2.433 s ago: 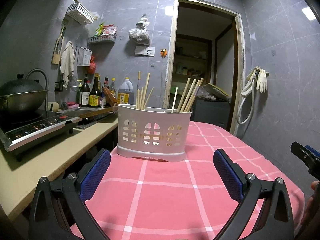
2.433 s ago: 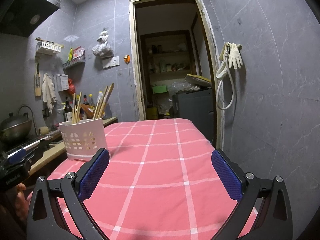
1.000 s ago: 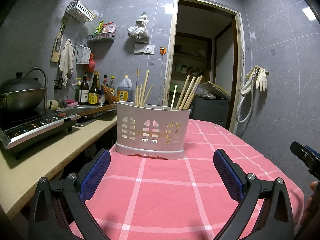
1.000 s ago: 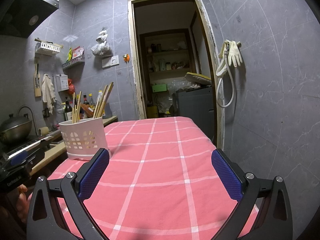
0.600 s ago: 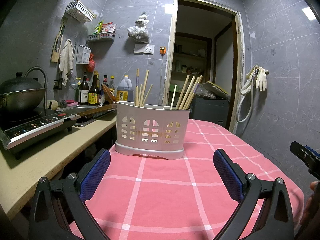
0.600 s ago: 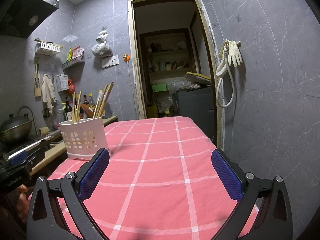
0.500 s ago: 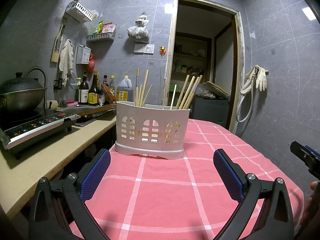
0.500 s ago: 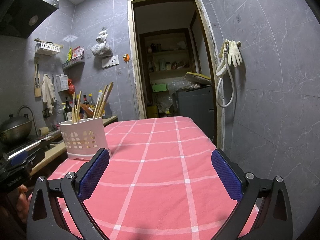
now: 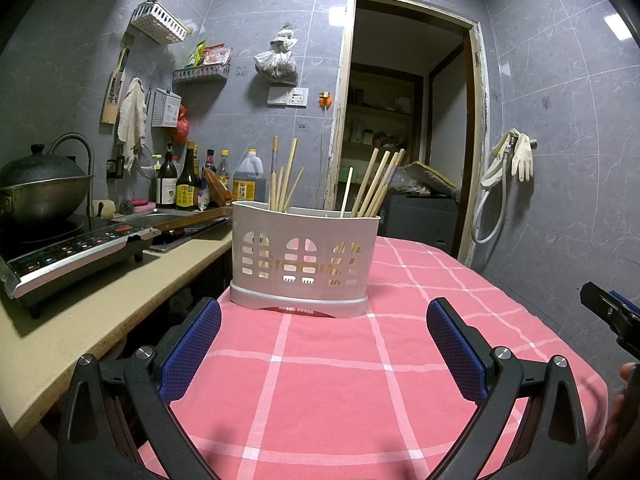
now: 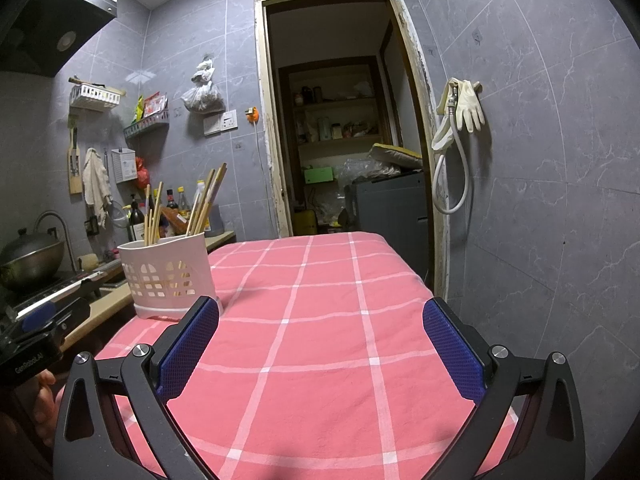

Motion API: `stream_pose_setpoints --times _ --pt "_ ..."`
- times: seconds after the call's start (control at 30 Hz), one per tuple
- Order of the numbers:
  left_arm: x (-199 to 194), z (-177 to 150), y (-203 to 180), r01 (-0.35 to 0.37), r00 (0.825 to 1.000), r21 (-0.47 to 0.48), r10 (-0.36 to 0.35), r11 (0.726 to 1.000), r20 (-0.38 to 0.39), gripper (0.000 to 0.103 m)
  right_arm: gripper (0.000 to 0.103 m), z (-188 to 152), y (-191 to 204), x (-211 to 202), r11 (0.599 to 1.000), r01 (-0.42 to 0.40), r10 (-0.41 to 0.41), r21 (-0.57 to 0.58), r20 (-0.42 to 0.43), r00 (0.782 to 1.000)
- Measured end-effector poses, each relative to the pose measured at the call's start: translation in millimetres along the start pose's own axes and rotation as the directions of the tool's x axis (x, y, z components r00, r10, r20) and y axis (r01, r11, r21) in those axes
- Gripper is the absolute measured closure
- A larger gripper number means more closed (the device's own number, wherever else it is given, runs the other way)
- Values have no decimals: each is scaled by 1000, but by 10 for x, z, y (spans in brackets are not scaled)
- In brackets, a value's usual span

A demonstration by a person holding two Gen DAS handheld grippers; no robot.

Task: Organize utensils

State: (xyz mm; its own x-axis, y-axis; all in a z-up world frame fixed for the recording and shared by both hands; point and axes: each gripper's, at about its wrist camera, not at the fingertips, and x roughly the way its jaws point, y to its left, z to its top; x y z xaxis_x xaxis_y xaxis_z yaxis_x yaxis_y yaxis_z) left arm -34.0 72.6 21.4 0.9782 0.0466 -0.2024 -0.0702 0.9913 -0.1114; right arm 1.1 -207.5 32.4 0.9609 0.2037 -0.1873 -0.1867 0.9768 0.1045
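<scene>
A white slotted utensil holder (image 9: pixel 304 256) stands upright on the pink checked tablecloth (image 9: pixel 328 380), with several wooden chopsticks (image 9: pixel 376 184) sticking out of its left and right compartments. My left gripper (image 9: pixel 323 344) hovers just in front of it, open, with nothing between its blue pads. In the right wrist view the same holder (image 10: pixel 170 276) stands at the table's left edge. My right gripper (image 10: pixel 320 340) is open over the bare cloth (image 10: pixel 320 320), to the right of the holder, holding nothing.
A beige counter (image 9: pixel 80 312) runs along the left with an induction cooker (image 9: pixel 76 252), a wok (image 9: pixel 36 192), a sink and bottles (image 9: pixel 188 180). Behind the table is an open doorway (image 10: pixel 340 140). Gloves and a hose (image 10: pixel 460 120) hang on the right wall.
The left wrist view has dipped and shifted slightly, so the holder sits a touch lower and to the left. Both grippers stay open; the right one has barely moved.
</scene>
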Motion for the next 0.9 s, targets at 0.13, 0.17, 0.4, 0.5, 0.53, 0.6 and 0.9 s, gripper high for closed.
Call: stream_pose_setpoints --times 0.13,0.17,0.4,0.5,0.53,0.6,0.9 --pt "15 -33 -10 -6 1000 -3 6 1000 -1 2 0 1 0 1 1000 -1 1 0 0 1000" --pt "16 -40 -7 -6 1000 -7 6 1000 0 2 0 0 -1 0 1000 -1 1 0 0 1000" --pt "3 -79 23 -10 1000 -9 10 1000 1 2 0 1 1 -1 1000 0 0 0 0 1000" --pt "0 -77 30 -11 1000 -8 11 1000 0 2 0 2 2 -3 1000 0 0 1 0 1000" --pt "-3 -55 38 -11 1000 -6 11 1000 0 2 0 3 3 0 1000 0 0 1 0 1000" --pt "-9 -59 39 -11 1000 -6 11 1000 0 2 0 2 2 -1 1000 -1 1 1 -1 1000" --pt "-14 -55 40 -9 1000 -5 9 1000 -2 2 0 4 3 -1 1000 0 0 1 -1 1000"
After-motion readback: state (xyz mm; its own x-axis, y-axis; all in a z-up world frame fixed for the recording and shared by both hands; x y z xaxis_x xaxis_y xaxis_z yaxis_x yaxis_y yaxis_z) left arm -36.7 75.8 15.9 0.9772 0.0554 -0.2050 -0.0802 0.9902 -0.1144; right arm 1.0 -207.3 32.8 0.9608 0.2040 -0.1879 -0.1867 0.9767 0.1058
